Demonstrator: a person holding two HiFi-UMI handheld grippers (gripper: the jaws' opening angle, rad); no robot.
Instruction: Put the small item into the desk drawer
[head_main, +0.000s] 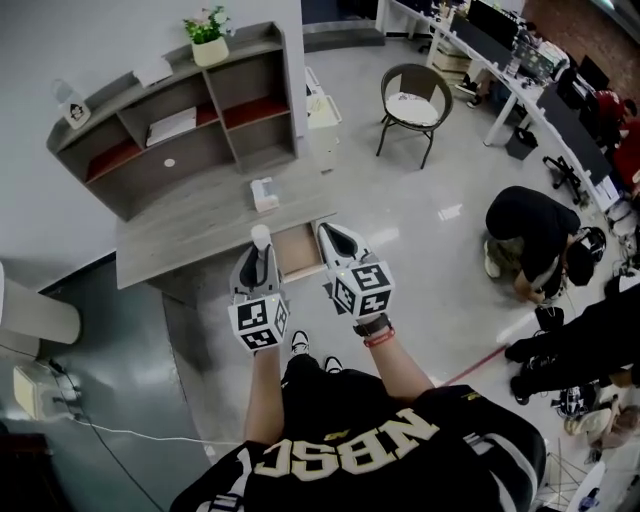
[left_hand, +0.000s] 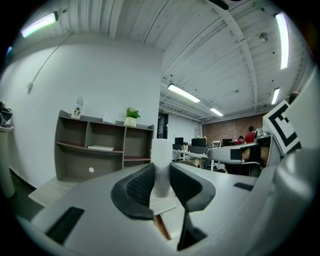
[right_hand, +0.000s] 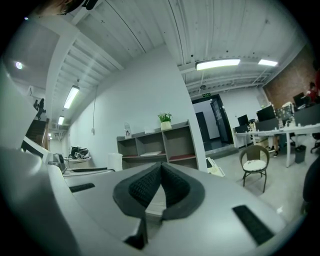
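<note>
As the small white upright cylinder (left_hand: 161, 155) sits clamped low between the dark pads of the left gripper (left_hand: 161, 184), it looks carried for a straight drop-in. The right gripper (right_hand: 160, 172) beside it is empty, jaws pressed together. Just ahead, the pulled-out drawer (head_main: 300, 252) of the grey wooden desk (head_main: 190, 232) stands open, front edge nearest; glossy floor (head_main: 420, 235) to its right leaves room.

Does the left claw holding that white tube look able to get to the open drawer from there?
Probably yes: the left gripper, shut on the white tube, sits just beside the open drawer, whose top looks uncovered. The right gripper flanks its other side without blocking.
</note>
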